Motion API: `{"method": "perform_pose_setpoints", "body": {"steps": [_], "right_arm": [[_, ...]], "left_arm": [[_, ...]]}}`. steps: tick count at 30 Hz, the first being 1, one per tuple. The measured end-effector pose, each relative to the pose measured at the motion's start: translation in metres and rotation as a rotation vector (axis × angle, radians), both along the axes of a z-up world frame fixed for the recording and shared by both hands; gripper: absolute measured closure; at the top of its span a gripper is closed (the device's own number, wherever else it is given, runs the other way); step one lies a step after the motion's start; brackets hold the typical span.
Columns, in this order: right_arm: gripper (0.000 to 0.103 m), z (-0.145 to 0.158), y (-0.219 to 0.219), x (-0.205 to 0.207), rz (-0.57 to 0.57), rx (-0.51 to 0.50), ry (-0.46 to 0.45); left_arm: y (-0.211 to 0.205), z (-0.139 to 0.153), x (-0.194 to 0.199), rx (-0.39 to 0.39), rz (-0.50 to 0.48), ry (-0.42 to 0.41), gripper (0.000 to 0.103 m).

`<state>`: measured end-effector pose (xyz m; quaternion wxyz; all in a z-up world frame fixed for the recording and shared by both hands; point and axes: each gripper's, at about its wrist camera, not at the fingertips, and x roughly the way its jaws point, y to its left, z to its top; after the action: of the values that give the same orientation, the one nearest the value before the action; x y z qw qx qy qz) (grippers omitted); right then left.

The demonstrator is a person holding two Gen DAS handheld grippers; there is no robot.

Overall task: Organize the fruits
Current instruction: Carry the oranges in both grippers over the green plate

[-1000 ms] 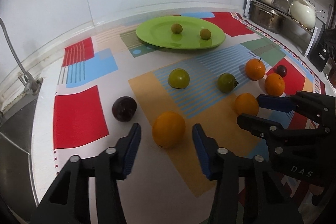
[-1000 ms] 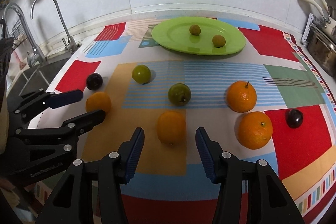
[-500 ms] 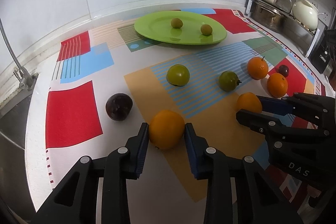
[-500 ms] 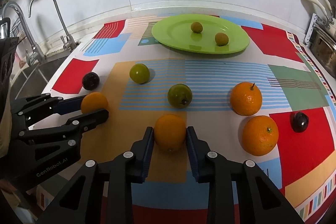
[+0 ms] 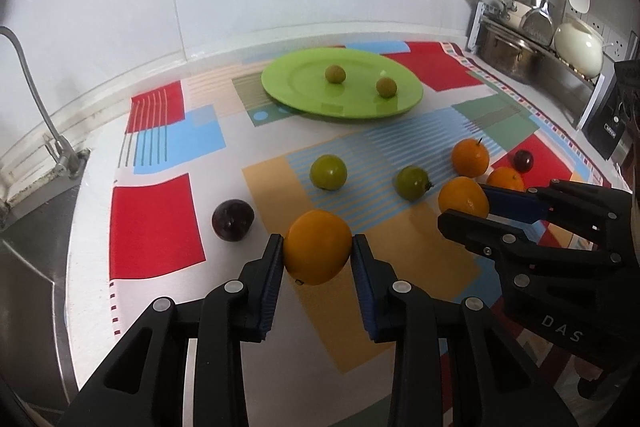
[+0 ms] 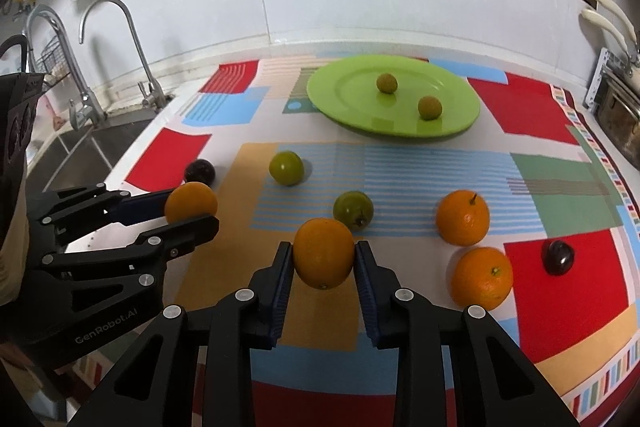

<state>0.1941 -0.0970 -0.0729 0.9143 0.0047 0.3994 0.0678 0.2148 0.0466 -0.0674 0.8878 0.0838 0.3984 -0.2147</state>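
At the bottom centre of the left wrist view, my left gripper (image 5: 318, 259) is clamping a smooth round orange fruit (image 5: 317, 251) between its blue pads, and at the bottom centre of the right wrist view my right gripper (image 6: 323, 261) is doing the same with a second round orange fruit (image 6: 324, 253). Both sets of jaws have just been closing onto their fruit and are now pressing on its sides. Each fruit is looking clear of the bright patchwork cloth (image 6: 560, 115); I am judging that from the shadow beneath it.

To do this step well, I am thinking of lifting both fruits straight up before carrying them toward the flat lime-green plate (image 6: 344, 95) in the upper middle of the frame, where two small tan-green fruits are already sitting. I would pass over the two green fruits lying between, and keep my two tools apart so they do not collide over the plate.

Both grippers are pointing steeply downward and forward, with the right one reaching in from the right edge of the left view.
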Motion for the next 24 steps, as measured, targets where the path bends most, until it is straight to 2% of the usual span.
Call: {"method": "perform_pose_setpoints", "body": {"steps": [13, 24], "right_arm": [[0.071, 0.035, -0.014, -0.01, 0.041, -0.011, -0.086], [0.071, 0.065, -0.035, 0.001, 0.047, -0.003, -0.14]], "left_arm": [[-0.012, 0.034, -0.013, -0.015, 0.041, -0.075, 0.069], [-0.033, 0.064, -0.002, -0.018, 0.045, -0.149, 0.069]]}}
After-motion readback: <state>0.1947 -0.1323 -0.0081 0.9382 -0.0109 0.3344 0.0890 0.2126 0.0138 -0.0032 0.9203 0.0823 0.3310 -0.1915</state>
